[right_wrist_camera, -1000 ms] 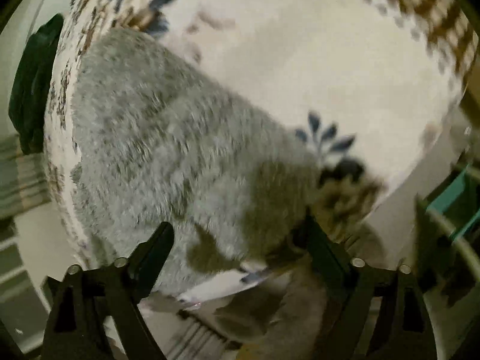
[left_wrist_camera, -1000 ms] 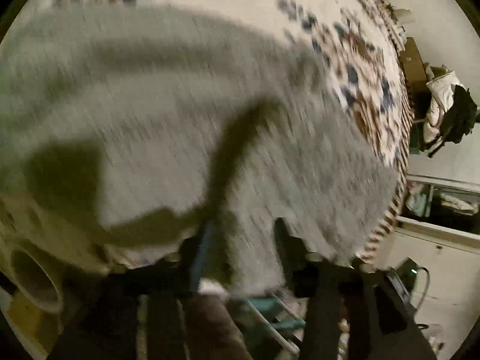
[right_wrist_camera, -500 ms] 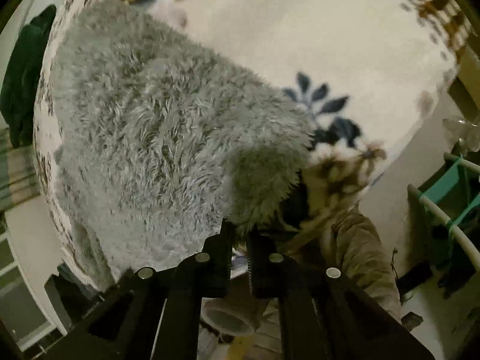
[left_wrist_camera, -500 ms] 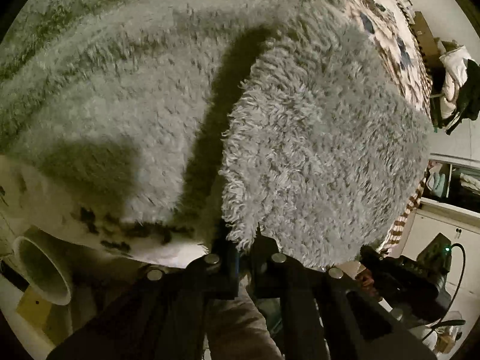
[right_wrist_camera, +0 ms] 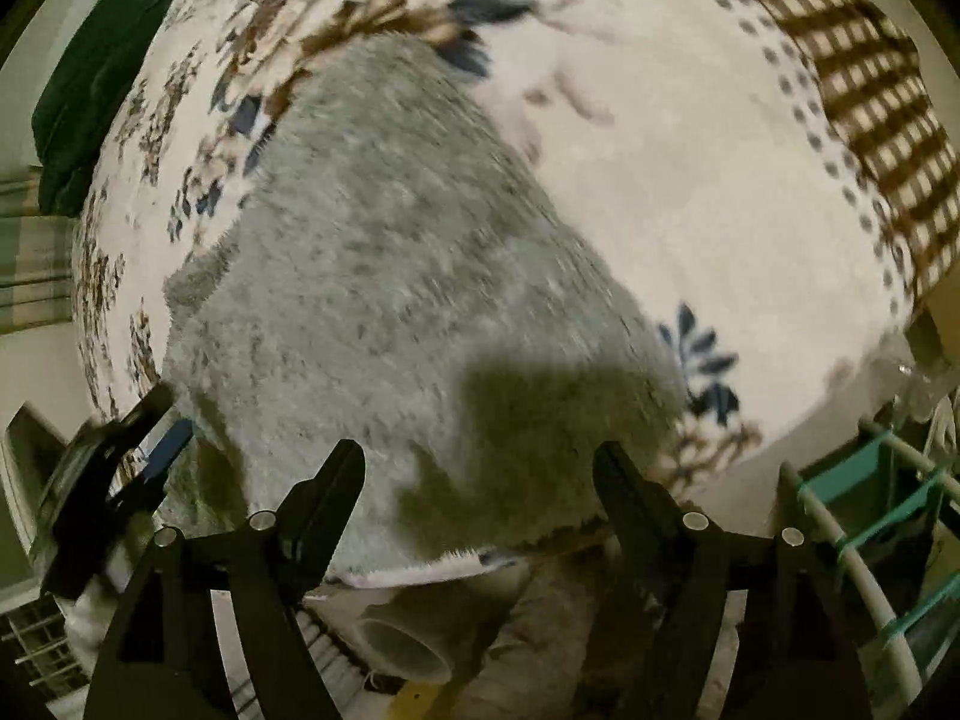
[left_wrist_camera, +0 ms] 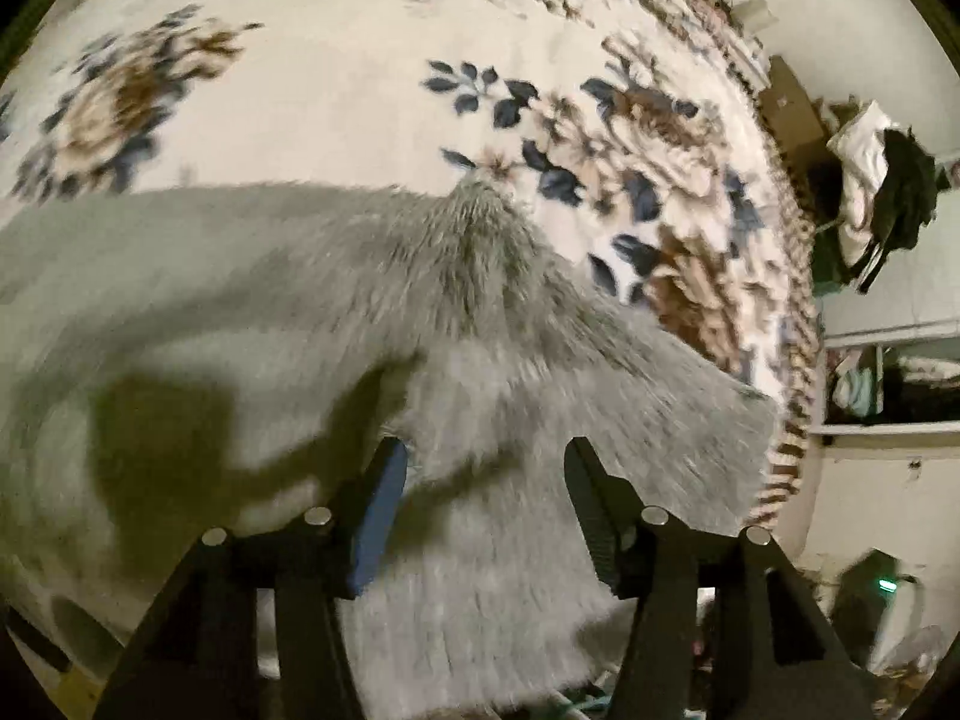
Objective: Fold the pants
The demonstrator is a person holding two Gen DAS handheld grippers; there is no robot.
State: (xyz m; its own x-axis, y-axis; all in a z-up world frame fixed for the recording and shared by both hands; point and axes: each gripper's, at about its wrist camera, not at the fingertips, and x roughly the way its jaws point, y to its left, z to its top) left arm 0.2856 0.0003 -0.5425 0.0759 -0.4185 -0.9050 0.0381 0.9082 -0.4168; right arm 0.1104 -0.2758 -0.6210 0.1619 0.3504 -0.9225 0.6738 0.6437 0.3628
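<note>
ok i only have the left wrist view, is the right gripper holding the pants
Observer: No. The right gripper is open, with its fingers spread over the near edge of the pants.
Operator: whats next to the pants on that side
Observer: To their right is bare blanket. Past the bed's edge stands a white rack with teal bands.
Operator: can you see my left gripper from there
Observer: Yes, the left gripper shows blurred at the left edge of the pants, near the bed's edge.
</note>
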